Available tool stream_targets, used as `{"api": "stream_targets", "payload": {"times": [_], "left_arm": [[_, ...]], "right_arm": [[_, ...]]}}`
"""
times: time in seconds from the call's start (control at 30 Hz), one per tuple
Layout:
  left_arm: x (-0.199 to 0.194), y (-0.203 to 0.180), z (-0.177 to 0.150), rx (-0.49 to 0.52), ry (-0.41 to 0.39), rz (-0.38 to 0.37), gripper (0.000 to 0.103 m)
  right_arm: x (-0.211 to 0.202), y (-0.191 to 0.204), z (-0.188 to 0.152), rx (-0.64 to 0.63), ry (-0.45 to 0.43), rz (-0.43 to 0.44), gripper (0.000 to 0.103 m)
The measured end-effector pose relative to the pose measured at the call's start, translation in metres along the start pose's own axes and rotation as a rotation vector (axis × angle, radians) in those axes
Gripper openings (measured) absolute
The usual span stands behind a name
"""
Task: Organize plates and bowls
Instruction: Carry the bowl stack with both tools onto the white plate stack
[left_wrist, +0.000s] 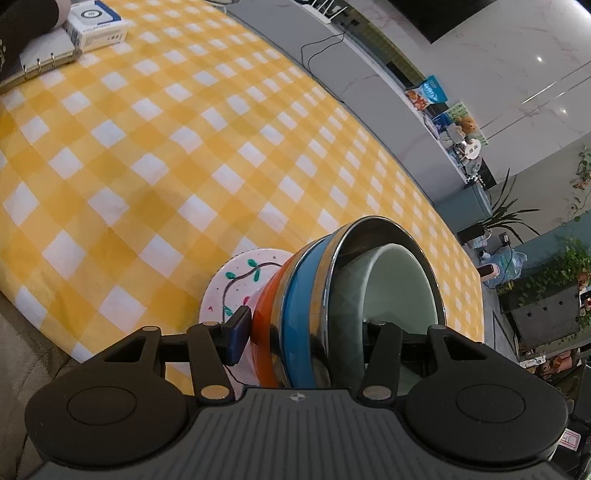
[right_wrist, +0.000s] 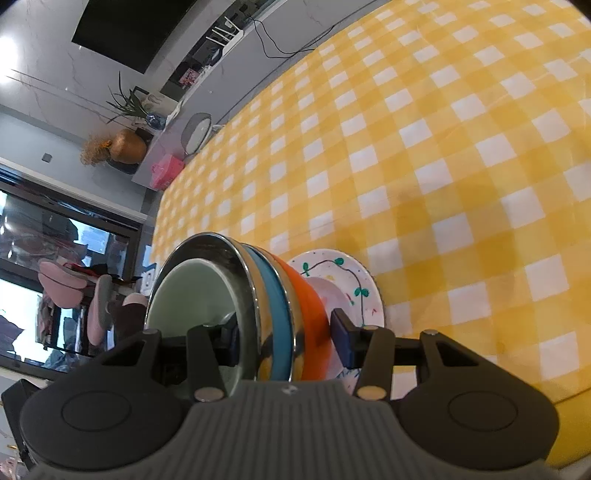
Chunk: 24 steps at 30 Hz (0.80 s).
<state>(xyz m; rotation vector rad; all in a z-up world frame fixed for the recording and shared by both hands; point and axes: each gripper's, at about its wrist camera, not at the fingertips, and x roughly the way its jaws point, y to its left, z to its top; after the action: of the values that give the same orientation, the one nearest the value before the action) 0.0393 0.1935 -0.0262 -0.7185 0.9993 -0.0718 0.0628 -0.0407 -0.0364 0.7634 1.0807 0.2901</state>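
Both claws grip one stack of bowls (left_wrist: 332, 295) with a painted plate (left_wrist: 236, 291) under it, above the desk (left_wrist: 147, 166) with its yellow checked cloth. The left claw (left_wrist: 306, 332) and the right claw (right_wrist: 288, 336) each clamp the stack's rims from opposite sides.

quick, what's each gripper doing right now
Left gripper: closed on the nested stack of orange, blue, steel and pale green bowls.
Right gripper: closed on the same stack.
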Motion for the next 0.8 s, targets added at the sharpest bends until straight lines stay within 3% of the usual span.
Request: {"api": "stream_targets", "payload": {"times": [0.53, 0.8], "left_arm": [[0.016, -0.002, -0.001, 0.065, 0.005, 0.034, 0.057], [0.018, 0.001, -0.001, 0.062, 0.018, 0.033, 0.057]], "right_arm": [[0.023, -0.021, 0.008, -0.002, 0.016, -0.014, 0.046], [0.021, -0.016, 0.005, -0.023, 0.012, -0.012, 0.051]]}}
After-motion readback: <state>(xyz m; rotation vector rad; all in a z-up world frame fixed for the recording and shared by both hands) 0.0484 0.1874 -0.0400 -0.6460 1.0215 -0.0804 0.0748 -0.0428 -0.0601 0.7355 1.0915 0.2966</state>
